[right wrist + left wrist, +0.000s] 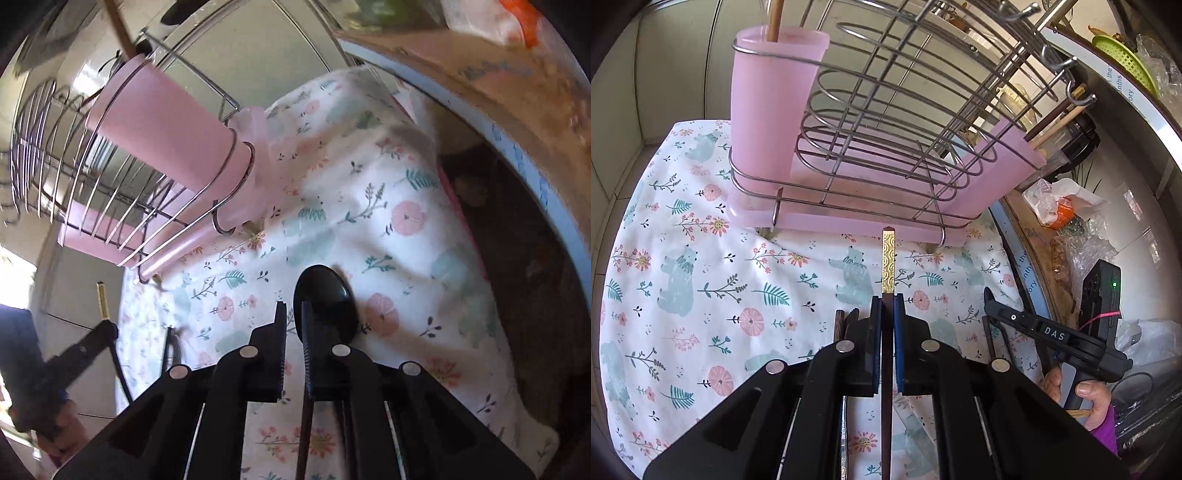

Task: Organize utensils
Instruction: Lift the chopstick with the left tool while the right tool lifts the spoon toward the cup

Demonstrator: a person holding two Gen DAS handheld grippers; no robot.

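Observation:
My left gripper is shut on a dark chopstick with a gold patterned end, held above the floral cloth and pointing at the wire rack. The rack has a pink cup on its left with a wooden stick in it and another pink holder on its right with chopsticks. In the right wrist view my right gripper stands slightly apart above a black spoon on the cloth; whether it holds the spoon is unclear. The pink cup is up left.
More dark utensils lie on the cloth just left of my left fingers. A round table edge with plastic bags and food clutter lies to the right. A tiled wall is behind the rack.

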